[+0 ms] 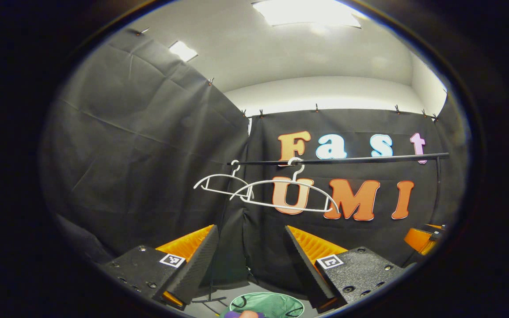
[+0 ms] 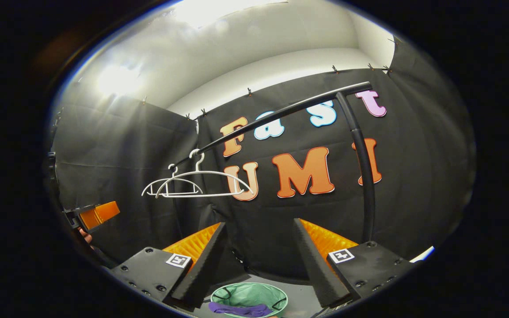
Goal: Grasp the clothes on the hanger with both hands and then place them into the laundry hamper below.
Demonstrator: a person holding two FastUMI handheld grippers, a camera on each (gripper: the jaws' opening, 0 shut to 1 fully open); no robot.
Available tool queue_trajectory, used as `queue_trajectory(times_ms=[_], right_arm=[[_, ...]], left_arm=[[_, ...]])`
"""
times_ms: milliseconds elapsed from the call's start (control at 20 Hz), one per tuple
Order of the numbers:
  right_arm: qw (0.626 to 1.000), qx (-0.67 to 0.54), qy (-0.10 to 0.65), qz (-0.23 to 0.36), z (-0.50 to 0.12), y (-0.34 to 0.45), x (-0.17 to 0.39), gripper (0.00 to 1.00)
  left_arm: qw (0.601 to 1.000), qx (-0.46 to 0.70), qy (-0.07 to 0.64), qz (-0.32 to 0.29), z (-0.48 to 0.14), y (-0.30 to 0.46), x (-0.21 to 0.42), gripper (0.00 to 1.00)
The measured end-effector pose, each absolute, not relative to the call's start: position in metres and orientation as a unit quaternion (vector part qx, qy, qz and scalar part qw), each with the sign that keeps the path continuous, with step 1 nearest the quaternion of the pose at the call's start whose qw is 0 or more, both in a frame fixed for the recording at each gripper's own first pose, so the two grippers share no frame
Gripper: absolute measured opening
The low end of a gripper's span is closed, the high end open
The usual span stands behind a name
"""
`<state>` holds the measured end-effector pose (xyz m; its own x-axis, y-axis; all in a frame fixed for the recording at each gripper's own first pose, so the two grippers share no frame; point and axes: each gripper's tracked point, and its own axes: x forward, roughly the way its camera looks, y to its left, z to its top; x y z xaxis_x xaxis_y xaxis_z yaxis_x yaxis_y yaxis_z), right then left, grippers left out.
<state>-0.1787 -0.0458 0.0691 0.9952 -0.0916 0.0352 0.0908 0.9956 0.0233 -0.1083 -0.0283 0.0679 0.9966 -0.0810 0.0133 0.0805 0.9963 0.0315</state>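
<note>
Two bare white hangers [image 1: 272,190] hang on a black rail [image 1: 369,158]; no garment is on them. Below stands a round green laundry hamper [image 1: 276,302] with a purple garment [image 1: 239,314] at its near rim. My left gripper [image 1: 251,229] is open and holds nothing, pointing at the wall under the rail. In the right gripper view the same hangers [image 2: 201,183] hang left of centre, and the hamper [image 2: 254,292] holds the purple garment [image 2: 239,309]. My right gripper [image 2: 259,223] is also open with nothing in it, above the hamper.
The rail's upright post [image 2: 365,176] stands close on the right. The other gripper [image 2: 97,214] shows at the left edge of the right gripper view, and at the right edge [image 1: 422,238] of the left gripper view. Black cloth walls close in the back and left.
</note>
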Motion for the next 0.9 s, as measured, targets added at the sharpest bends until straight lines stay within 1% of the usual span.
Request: queue_trajectory(times_ms=[100,150,200,350,400,450,500,550,700,750,800,900], right_arm=[[0.999,0.009,-0.019,-0.049,0.069,-0.05,-0.18,0.98],[0.999,0.008,-0.018,-0.049,0.07,-0.049,-0.181,0.98],[0.999,0.008,-0.017,-0.049,0.07,-0.049,-0.182,1.0],[0.998,0.002,-0.025,-0.054,0.077,-0.052,-0.183,0.98],[0.998,-0.001,-0.028,-0.056,0.079,-0.054,-0.183,0.98],[0.998,-0.003,-0.029,-0.057,0.08,-0.054,-0.183,0.98],[0.998,-0.005,-0.031,-0.058,0.08,-0.054,-0.184,0.98],[0.998,-0.006,-0.032,-0.059,0.081,-0.055,-0.183,0.98],[0.998,-0.008,-0.032,-0.061,0.081,-0.056,-0.182,0.98],[0.998,-0.009,-0.032,-0.061,0.082,-0.057,-0.182,0.98],[0.997,-0.009,-0.032,-0.062,0.082,-0.058,-0.183,0.98],[0.997,-0.009,-0.032,-0.064,0.082,-0.06,-0.184,0.98]], left_arm=[[0.999,0.015,-0.007,-0.042,0.068,-0.031,-0.108,0.93],[0.999,0.013,-0.007,-0.044,0.066,-0.032,-0.107,0.88],[0.999,0.013,-0.006,-0.045,0.066,-0.033,-0.107,0.93],[0.999,0.01,-0.01,-0.044,0.067,-0.034,-0.104,0.93],[0.999,0.009,-0.009,-0.045,0.066,-0.035,-0.103,0.88],[0.999,0.009,-0.009,-0.047,0.065,-0.037,-0.102,0.93],[0.999,0.008,-0.009,-0.048,0.066,-0.038,-0.101,0.88],[0.999,0.008,-0.011,-0.049,0.066,-0.038,-0.101,0.93],[0.998,0.008,-0.015,-0.053,0.066,-0.041,-0.099,0.93],[0.998,0.008,-0.015,-0.055,0.067,-0.043,-0.099,0.88],[0.998,0.007,-0.015,-0.057,0.066,-0.044,-0.1,0.93],[0.998,0.009,-0.016,-0.057,0.066,-0.044,-0.099,0.93]])
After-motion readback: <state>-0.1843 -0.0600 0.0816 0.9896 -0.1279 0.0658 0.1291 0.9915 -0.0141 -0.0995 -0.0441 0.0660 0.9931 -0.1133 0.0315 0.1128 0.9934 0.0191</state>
